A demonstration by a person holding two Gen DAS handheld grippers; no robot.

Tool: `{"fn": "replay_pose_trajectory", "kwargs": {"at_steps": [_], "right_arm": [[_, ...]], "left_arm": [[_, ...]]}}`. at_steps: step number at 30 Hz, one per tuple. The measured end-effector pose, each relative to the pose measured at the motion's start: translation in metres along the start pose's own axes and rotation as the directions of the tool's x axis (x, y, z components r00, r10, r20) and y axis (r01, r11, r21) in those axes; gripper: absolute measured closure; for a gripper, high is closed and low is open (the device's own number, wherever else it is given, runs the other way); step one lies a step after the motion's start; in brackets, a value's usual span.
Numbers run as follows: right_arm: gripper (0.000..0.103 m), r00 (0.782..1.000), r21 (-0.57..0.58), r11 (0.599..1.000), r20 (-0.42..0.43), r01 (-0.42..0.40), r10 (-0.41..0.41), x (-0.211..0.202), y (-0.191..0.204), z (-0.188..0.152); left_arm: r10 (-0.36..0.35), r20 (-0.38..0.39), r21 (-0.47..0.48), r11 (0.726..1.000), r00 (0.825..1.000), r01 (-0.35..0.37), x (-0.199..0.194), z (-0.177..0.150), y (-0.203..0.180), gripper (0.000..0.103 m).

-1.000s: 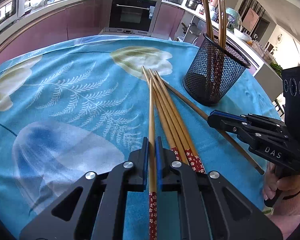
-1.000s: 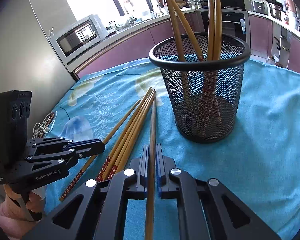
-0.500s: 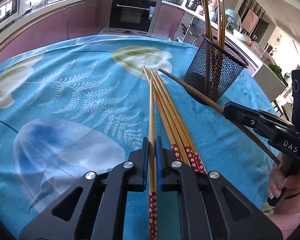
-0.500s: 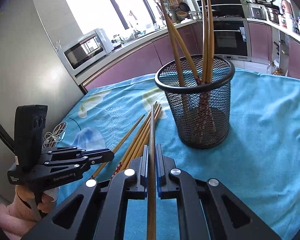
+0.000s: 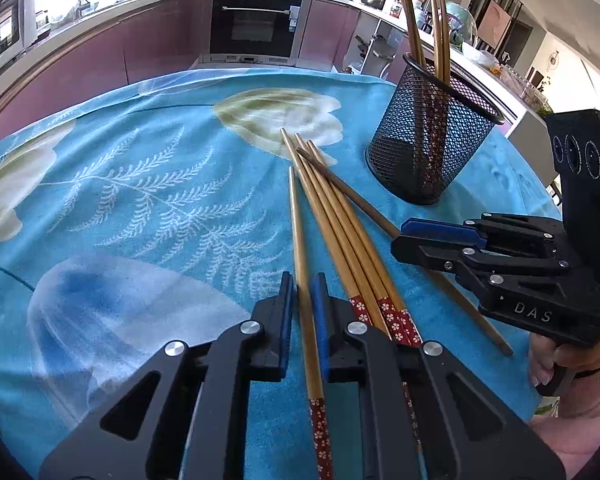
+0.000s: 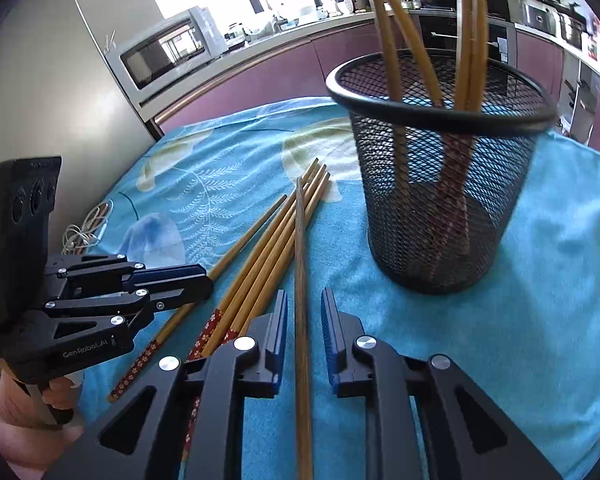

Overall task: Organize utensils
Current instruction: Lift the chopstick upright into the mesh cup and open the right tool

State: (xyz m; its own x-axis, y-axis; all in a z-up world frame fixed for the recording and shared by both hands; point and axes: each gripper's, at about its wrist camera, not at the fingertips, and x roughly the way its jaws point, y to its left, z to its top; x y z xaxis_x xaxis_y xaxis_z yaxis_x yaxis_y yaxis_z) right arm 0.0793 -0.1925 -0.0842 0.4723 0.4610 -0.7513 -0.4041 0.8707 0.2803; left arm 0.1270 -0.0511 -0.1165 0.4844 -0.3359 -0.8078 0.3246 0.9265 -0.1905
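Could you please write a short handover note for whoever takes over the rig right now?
Left gripper: shut on a light chopstick that lies low along the blue cloth.
Right gripper: open, its fingers either side of a darker chopstick without clamping it.
Three loose chopsticks lie bunched on the cloth between the two.
Done: about four chopsticks stand in the mesh holder.
Left: five chopsticks to put in the holder, probably starting with the two at the grippers.

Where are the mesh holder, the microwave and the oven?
mesh holder (image 6: pixel 440 220): right wrist view, front of its mesh wall.
microwave (image 6: pixel 160 56): right wrist view, its glass door.
oven (image 5: pixel 258 26): left wrist view, its dark door.
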Motion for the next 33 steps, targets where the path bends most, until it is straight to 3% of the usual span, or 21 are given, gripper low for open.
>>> {"fn": "replay_pose_trajectory", "kwargs": {"at_steps": [3,5,9,19,33], "right_arm": [[0.087,1.0,-0.024,0.999,-0.006,0.021,-0.021,0.003,0.004,0.004],[0.097,1.0,-0.025,0.999,-0.008,0.025,-0.025,0.003,0.004,0.004],[0.097,1.0,-0.016,1.0,0.012,0.011,-0.011,-0.003,0.002,0.002],[0.097,0.99,-0.026,0.999,0.133,-0.047,0.05,-0.049,0.004,0.003],[0.097,0.952,-0.03,0.997,0.294,-0.077,0.082,-0.109,-0.006,0.011]], "left_arm": [[0.01,-0.006,0.023,1.0,1.0,-0.009,0.004,0.005,-0.003,0.09],[0.018,-0.008,0.027,0.999,1.0,-0.018,0.006,0.008,-0.005,0.09],[0.031,-0.002,0.017,0.999,1.0,-0.031,0.006,0.009,-0.006,0.095],[-0.037,0.089,0.002,0.999,0.995,0.037,-0.036,0.013,-0.006,0.095],[-0.192,0.235,0.038,0.981,0.953,0.188,-0.112,0.024,-0.019,0.095]]}}
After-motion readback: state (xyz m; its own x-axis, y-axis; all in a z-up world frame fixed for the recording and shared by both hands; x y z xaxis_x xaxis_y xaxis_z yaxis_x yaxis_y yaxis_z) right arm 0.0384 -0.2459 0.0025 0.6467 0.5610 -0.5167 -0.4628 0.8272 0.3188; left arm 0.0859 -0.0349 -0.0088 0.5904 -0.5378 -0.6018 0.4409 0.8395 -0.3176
